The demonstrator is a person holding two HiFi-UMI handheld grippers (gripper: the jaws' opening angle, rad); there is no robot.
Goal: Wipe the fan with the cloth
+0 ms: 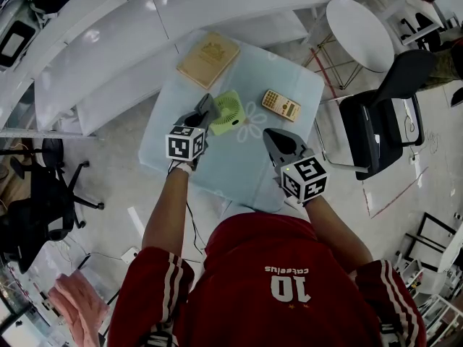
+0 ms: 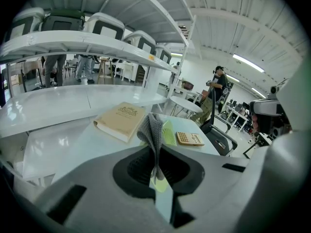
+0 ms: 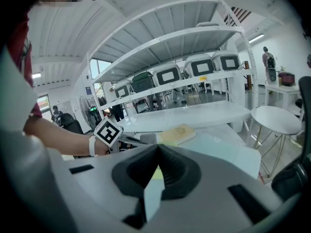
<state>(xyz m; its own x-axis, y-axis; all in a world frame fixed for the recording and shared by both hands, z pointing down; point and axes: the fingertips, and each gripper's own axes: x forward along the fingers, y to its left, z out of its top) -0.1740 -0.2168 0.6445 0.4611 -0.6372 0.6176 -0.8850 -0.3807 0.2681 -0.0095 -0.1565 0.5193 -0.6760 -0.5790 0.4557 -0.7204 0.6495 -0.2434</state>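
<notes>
A small green fan lies on the pale glass table, between a tan book and a calculator. My left gripper is shut on a grey cloth, which stands up from the jaws right against the fan's left side. In the left gripper view the fan shows just behind the cloth. My right gripper hovers over the table to the fan's right, a short way off, its jaws shut with nothing between them. In the right gripper view the jaw tips meet.
The tan book lies at the table's far left corner and the calculator to the fan's right. White shelving runs behind the table. A round white table and a black chair stand to the right.
</notes>
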